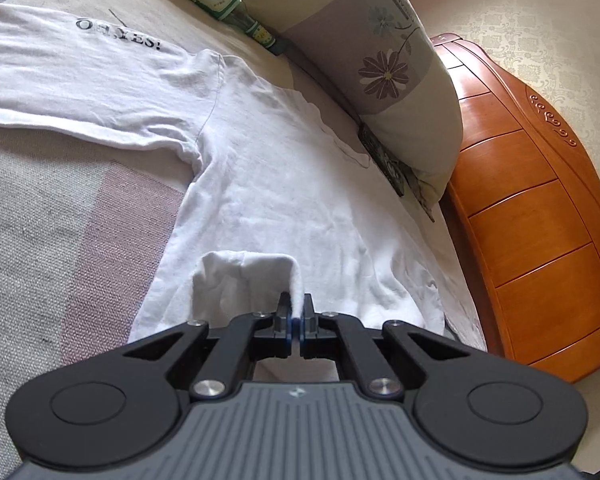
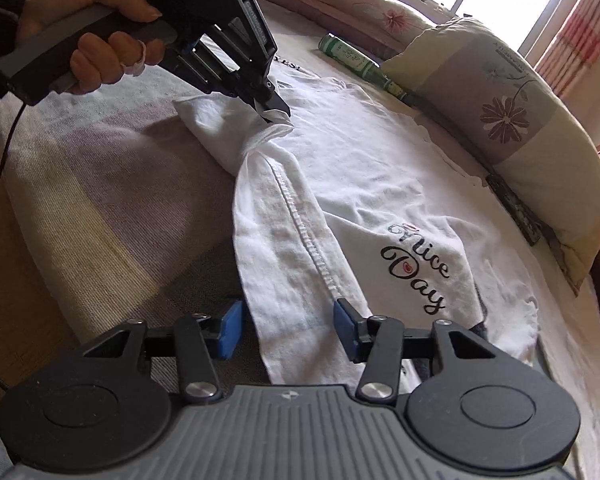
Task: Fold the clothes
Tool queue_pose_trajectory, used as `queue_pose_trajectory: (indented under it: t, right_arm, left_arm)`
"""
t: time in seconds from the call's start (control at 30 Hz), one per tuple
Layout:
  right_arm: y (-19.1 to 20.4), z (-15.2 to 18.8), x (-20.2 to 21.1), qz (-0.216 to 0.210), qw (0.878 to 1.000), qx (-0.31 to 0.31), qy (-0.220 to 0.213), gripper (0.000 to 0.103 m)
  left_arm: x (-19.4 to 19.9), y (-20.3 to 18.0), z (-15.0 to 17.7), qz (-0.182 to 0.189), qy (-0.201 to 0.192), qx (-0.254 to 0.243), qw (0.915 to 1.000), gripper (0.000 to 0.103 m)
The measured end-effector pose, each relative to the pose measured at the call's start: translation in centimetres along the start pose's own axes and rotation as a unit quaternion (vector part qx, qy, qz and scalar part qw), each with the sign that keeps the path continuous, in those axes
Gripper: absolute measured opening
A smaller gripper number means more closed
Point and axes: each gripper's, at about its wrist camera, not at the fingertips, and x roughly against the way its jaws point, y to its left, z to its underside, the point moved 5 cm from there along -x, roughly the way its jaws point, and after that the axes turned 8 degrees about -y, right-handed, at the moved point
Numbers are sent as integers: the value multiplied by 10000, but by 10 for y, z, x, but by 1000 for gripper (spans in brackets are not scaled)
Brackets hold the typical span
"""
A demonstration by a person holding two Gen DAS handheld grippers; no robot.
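We see the white shirt (image 2: 380,184) spread on the bed (image 2: 100,184). Left gripper (image 1: 297,312): jaws pressed together, pinching a bunched fold of shirt fabric, lifted off the bed. Right gripper (image 2: 288,330): jaws spread, hem strip lying between them, pads not pressing it. Pillow (image 2: 520,120) and green bottle (image 2: 352,58) beyond the shirt.

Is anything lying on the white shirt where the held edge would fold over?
Nothing visible does. The left gripper pinches the white shirt, whose body lies bare. The green bottle and the pillow sit beside it.
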Motion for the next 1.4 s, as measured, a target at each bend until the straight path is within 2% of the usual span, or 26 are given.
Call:
queue_pose_trajectory:
  t: [0.13,0.27,0.3,0.37,0.4,0.6,0.73,0.93,1.07,1.17,1.27,1.3,1.33,1.4]
  right_arm:
    - [8,7,6,111,9969,756,179,41]
    - [21,0,-1,312,9894,1417,52,41]
    - [23,-2,-5,399,9878,1508,12,37]
    - [21,-4,-8,389,9895,1389,89,9]
    - [19,-3,-5,337,9912,1278,92,4]
    - [8,-4,28,84,9956,927,-125,4]
    - [3,-4,50,-294,9964,773,-174,4]
    - [2,8,61,-1198,9925,226,-50,5]
    - [6,25,63,-1568,9871,-300,121,12]
    - [-18,39,78,-1401,9862,-884,35,16]
    - [-46,54,93,-1180,9818,-1485,-63,26]
    - [-60,61,96,-1048,9786,-1771,-84,29]
    - [-76,71,98,-876,9734,-2113,-98,29]
    - [-102,91,101,-547,9618,-2680,-120,29]
  left_arm:
    - [0,-1,4,-42,74,-88,9999,1]
    - [-1,-2,5,-99,77,-57,9999,1]
    - [1,-3,5,-110,67,-48,9999,1]
    - [6,-6,6,-120,45,-42,9999,1]
    - [10,-6,6,-123,29,-49,9999,1]
    - [57,-12,20,-112,8,-147,9998,1]
    - [100,-16,37,-214,-29,-316,9993,1]
    - [146,-14,64,-359,16,-312,9989,1]
    - [148,1,90,-676,516,-237,9961,1]
    - [161,9,96,-946,494,-308,9938,1]
    - [177,6,82,-868,139,-359,9955,2]
    - [177,5,75,-831,33,-409,9957,6]
    - [176,3,68,-812,-62,-473,9956,14]
    - [170,1,55,-788,-203,-551,9952,23]
